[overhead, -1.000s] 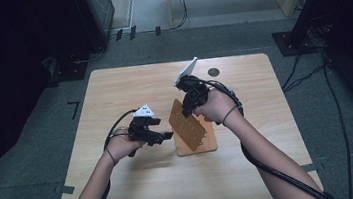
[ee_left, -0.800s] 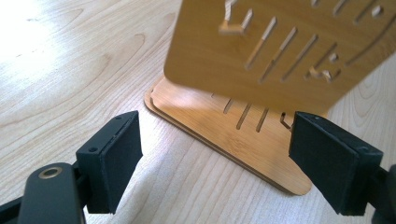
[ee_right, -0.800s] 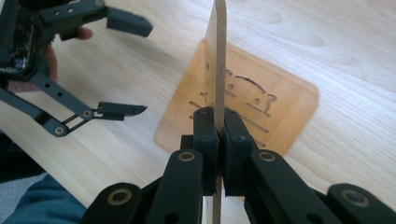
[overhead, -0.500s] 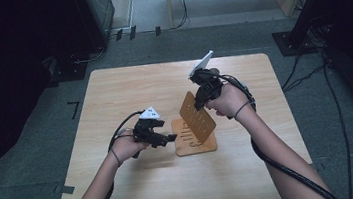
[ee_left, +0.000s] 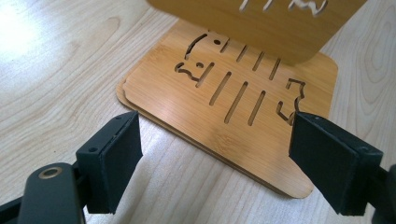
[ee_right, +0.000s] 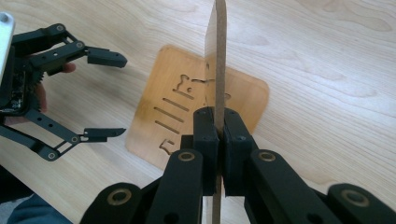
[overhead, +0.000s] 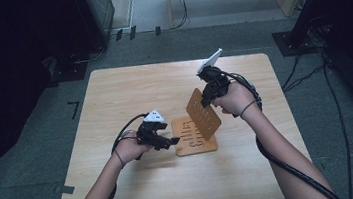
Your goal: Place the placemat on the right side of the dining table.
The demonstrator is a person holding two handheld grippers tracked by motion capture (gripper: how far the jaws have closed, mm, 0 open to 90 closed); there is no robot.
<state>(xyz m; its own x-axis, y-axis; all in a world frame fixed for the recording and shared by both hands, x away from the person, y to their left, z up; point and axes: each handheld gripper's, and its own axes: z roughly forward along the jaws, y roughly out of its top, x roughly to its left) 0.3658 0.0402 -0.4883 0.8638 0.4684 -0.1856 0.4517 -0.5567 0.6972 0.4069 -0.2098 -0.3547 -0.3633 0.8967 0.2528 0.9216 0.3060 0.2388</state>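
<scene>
**Top board lifted off the stack**

Right of centre in the high view, the right gripper (overhead: 208, 97) is clenched on the edge of a slotted bamboo board (overhead: 203, 114), which has swung from leaning over the stack to standing tilted, carried toward the frame's right — clear of the boards beneath; the lower boards (overhead: 194, 138) lie flat on the table (overhead: 128, 90) at mid-frame; the left gripper (overhead: 173, 141) waits beside them, jaws spread wide around their near corner, gripping nothing — likely ready to steady the pile.
</scene>
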